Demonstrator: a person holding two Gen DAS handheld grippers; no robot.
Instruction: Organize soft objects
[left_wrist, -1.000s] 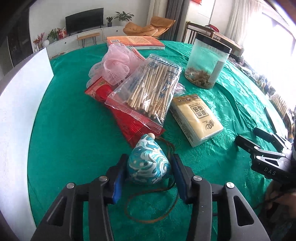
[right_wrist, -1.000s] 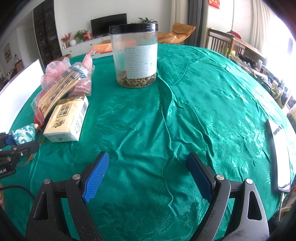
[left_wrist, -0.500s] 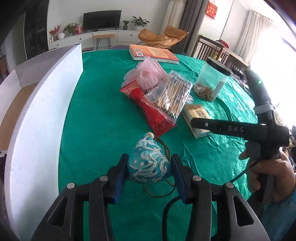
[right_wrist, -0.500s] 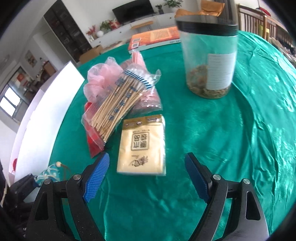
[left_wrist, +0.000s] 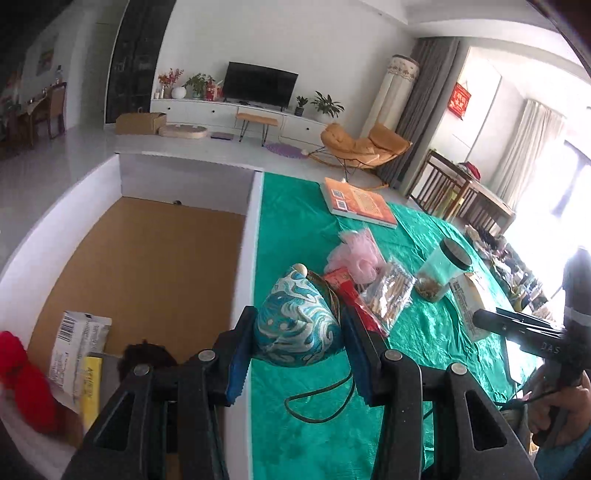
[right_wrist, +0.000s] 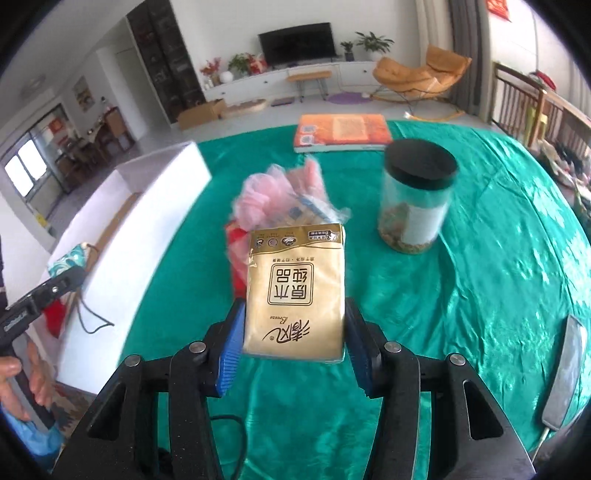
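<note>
The left tool (left_wrist: 297, 354) is clenched on a teal brocade pouch (left_wrist: 297, 328), held in the air at the edge of the white box (left_wrist: 243, 266), its dark cord (left_wrist: 321, 402) dangling. The right tool (right_wrist: 293, 338) grips a gold tissue pack (right_wrist: 297, 295), seemingly lifted off the green bench (right_wrist: 461, 295). Behind it lie a pink mesh puff (right_wrist: 275, 195), a bag of wooden sticks (left_wrist: 388, 295) and a black-lidded jar (right_wrist: 417, 199). Inside the box sit a red soft item (left_wrist: 26, 384) and a white packet (left_wrist: 79, 343).
</note>
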